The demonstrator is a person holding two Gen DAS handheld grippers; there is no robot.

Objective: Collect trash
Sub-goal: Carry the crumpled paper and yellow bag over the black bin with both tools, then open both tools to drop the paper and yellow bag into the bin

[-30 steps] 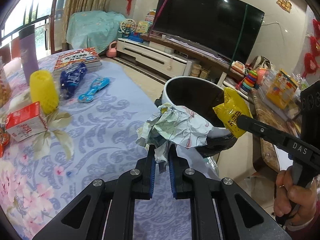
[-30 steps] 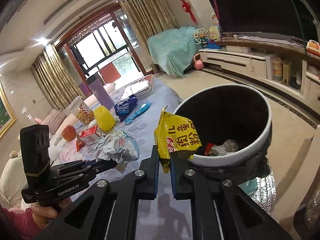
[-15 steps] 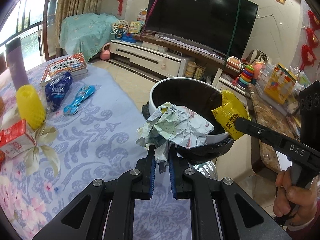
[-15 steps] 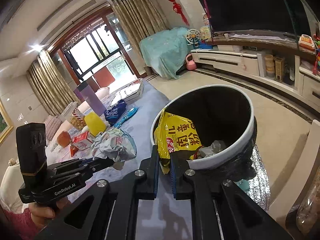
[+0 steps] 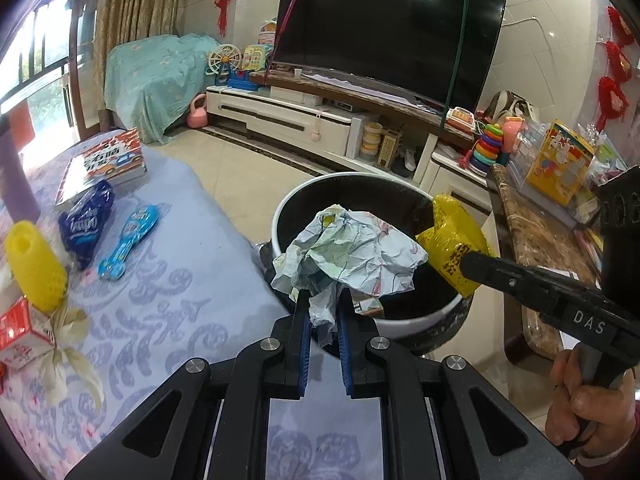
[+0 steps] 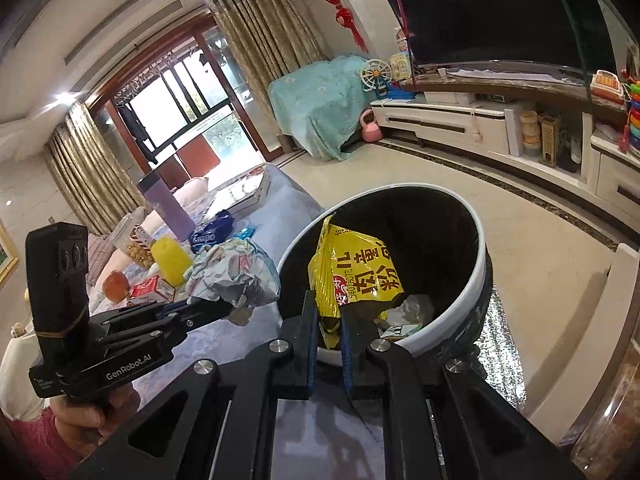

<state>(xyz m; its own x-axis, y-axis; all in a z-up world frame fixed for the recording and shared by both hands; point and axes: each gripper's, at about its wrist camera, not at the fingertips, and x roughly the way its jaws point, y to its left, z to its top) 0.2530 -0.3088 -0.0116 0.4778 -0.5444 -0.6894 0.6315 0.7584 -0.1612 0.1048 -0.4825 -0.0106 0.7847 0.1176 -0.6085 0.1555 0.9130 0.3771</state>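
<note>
A white-rimmed bin with a black liner (image 5: 416, 320) (image 6: 476, 292) stands on the floor beside the table's edge. My left gripper (image 5: 323, 300) is shut on a crumpled pale paper ball (image 5: 352, 252), held over the bin's near rim. In the right wrist view that gripper (image 6: 228, 308) and the paper ball (image 6: 232, 272) sit just left of the rim. My right gripper (image 6: 329, 312) is shut on a yellow snack wrapper (image 6: 352, 272), which hangs over the bin's mouth. The same wrapper (image 5: 452, 244) shows in the left wrist view at the bin's right rim. Some trash (image 6: 412, 312) lies inside the bin.
On the blue patterned tablecloth (image 5: 172, 304) lie a blue snack pack (image 5: 86, 222), a blue toy (image 5: 128, 242), a yellow mesh object (image 5: 34, 266), a red carton (image 5: 20, 332) and a book (image 5: 104, 162). A purple bottle (image 6: 166, 204) stands farther back. A TV cabinet (image 5: 320, 120) lines the wall.
Both grippers have carried their trash toward the bin: the paper ball now overlaps its near rim, and the yellow wrapper hangs over the opening instead of beside it.
</note>
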